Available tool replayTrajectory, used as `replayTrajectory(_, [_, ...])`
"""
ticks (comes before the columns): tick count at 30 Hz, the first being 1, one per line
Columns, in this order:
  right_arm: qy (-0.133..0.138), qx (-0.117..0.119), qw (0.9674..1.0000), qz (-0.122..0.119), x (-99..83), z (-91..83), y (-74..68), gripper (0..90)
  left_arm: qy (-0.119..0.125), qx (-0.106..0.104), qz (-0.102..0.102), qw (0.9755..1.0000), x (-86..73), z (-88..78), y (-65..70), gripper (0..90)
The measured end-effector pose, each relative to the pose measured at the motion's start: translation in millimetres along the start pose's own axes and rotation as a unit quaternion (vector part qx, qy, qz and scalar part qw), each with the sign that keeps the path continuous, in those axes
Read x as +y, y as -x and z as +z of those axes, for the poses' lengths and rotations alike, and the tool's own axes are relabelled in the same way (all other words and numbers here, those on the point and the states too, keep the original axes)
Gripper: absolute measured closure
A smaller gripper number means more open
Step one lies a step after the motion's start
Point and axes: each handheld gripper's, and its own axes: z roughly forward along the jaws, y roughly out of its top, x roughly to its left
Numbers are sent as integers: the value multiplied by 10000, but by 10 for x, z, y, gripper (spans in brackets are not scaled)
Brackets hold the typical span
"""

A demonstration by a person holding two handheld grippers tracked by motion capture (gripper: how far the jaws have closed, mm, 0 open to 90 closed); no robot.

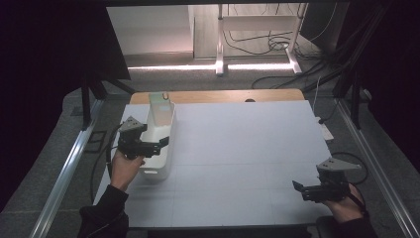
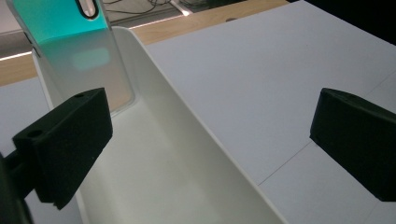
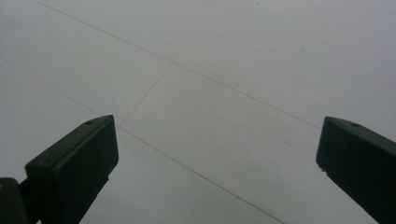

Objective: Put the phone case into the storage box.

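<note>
Left gripper [image 1: 163,141] hovers level over the white bin [image 1: 166,148], jaws spread wide and straddling its right wall, gripping nothing. A clear phone case [image 2: 79,56], green-tinted on top, leans upright at the bin's far end. Right gripper [image 1: 296,187] sits well right of the bin, low over the white table [image 1: 237,144], jaws wide, empty. No lettering is readable.

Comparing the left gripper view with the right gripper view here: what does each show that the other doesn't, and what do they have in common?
The left gripper view shows the white bin, with one jaw of the left claw over its inside and the other outside its long wall. A translucent green-topped phone case leans upright at the bin's far end, and the wooden table edge runs behind. The right gripper view has the right claw over the bare white tabletop, crossed by thin seam lines. Both share wide-open black jaws and that white surface.
</note>
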Motion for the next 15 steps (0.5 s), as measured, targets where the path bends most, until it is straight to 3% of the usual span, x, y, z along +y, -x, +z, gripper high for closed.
replayTrajectory(15, [3, 3, 10000, -19, 0, -1, -1, 0, 8, 18, -15, 10000, -81, -115, 54, 0])
